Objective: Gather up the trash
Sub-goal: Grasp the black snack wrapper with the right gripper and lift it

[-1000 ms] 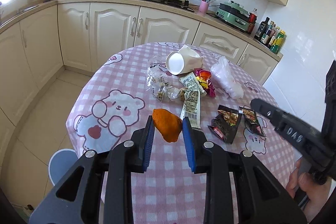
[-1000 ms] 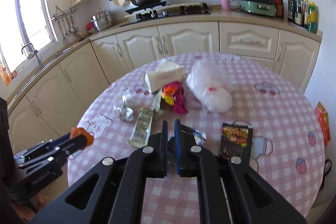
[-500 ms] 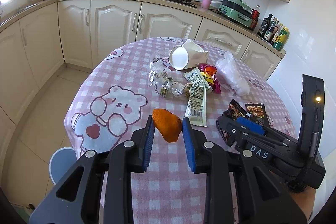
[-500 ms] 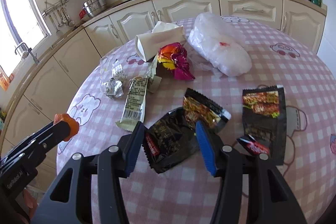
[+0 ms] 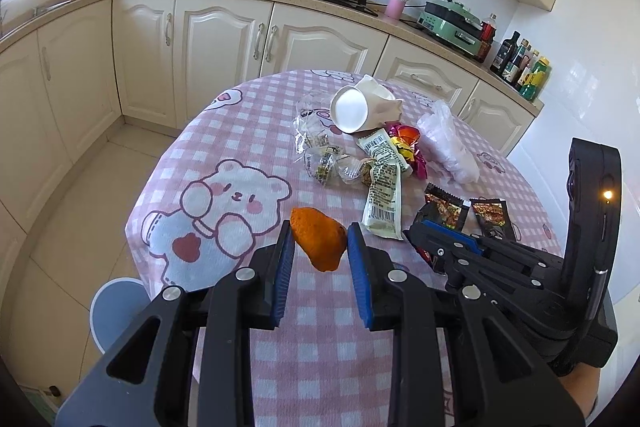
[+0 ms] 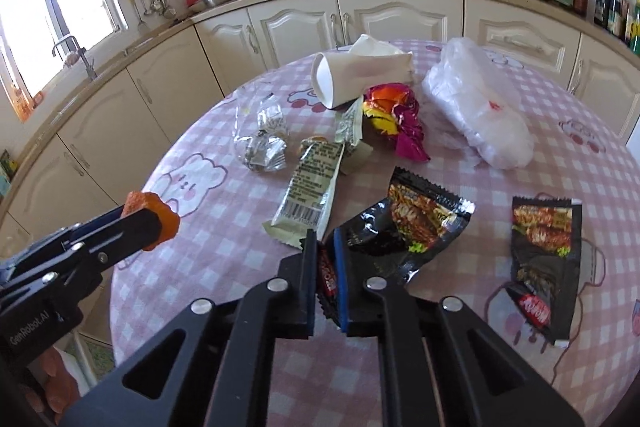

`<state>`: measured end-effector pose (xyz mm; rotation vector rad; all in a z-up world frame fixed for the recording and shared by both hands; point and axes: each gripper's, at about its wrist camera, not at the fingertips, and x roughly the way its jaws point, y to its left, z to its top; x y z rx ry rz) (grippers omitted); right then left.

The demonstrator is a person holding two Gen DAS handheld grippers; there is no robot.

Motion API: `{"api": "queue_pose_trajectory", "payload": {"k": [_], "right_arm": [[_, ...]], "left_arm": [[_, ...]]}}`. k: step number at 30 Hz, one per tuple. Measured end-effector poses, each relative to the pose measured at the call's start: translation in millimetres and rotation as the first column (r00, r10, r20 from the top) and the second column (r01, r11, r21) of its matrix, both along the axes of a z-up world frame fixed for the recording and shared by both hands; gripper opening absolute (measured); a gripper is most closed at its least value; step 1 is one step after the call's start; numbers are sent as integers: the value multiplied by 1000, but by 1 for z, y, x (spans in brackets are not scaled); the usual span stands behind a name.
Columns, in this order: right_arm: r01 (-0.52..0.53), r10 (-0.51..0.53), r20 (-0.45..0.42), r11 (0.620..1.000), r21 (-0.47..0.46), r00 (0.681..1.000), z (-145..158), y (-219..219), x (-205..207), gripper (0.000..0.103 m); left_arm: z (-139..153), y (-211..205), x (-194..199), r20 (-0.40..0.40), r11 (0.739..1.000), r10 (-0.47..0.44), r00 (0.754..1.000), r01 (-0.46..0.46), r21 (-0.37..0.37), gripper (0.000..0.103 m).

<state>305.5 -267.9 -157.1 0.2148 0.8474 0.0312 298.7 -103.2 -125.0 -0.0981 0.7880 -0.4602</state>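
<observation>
The jaws of the right gripper (image 6: pixel 326 277) had just been closing and stood nearly together, pinching the near edge of a crumpled black snack wrapper (image 6: pixel 404 231) that lay on the pink checked tablecloth (image 6: pixel 224 227). The left gripper (image 5: pixel 320 259) held its jaws partly open around an orange peel (image 5: pixel 319 238), the blue pads pressing its two sides and carrying it above the table's near edge.

The black wrapper looked like thin foil film: very light, limp and slick, likely to slide out of a shallow pinch, so a deep bite across a folded, doubled part seemed the safest hold. The peel looked soft but firm enough to keep its shape under light pressure.

Just beside the held wrapper, to the right, a second black wrapper (image 6: pixel 544 259) lay flat, which would probably need lifting from a curled corner. Farther in lay a long pale wrapper (image 6: pixel 312 193) with a barcode, then crinkled clear wrappers (image 6: pixel 262 143) and a bright pink and orange wrapper (image 6: pixel 394 117), all light and springy. Beyond them a white paper cup (image 6: pixel 352 81) lay on its side, easily crushed and best taken by its rim, and a soft clear plastic bag (image 6: pixel 478 111) sat bunched to the right.
</observation>
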Motion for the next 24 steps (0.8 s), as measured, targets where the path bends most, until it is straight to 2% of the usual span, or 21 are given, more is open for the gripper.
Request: {"api": "queue_pose_trajectory", "payload": {"k": [3,4,6,8,11,12,13,14,15,19,24], "right_arm": [[3,-3,4,1000,-28,1000,4,6,-8,43],[-7,7,6,999,-47,1000,5,10,-10,47],[-32,32,5,997,-67,999,7,18,-13,47],[-13,15,13,991,-131,1000,9,23,-14,47],[-9,1,-41,984,-179,999,-3,21,-2,47],[-1,-8,-49,981,-193,999,-7,20,0,47],[-2,-6,-46,983,-185,999,-5,19,0,38],[-2,-5,-40,984,-179,999,-5,19,0,18],[1,-5,-27,987,-162,1000,-4,16,-1,15],[3,1,37,993,-115,999,8,16,-14,8],[-61,69,117,996,-72,991,36,39,-24,7]], "left_arm": [[1,4,-1,1,1000,4,1000,-4,-3,25],[2,5,-1,2,1000,5,1000,-5,-4,25],[2,7,-2,3,1000,10,1000,-10,-6,25],[2,9,-3,3,1000,15,1000,-15,-7,25],[3,11,-3,5,1000,17,1000,-16,-9,25],[3,11,-3,5,1000,18,1000,-18,-10,25],[2,12,-3,4,1000,18,1000,-18,-10,25],[2,12,-2,3,1000,20,1000,-20,-12,25],[3,12,-2,4,1000,20,1000,-20,-15,25],[8,19,-6,20,999,26,999,-26,-31,25],[17,40,-13,42,997,60,997,-58,-54,25]]}}
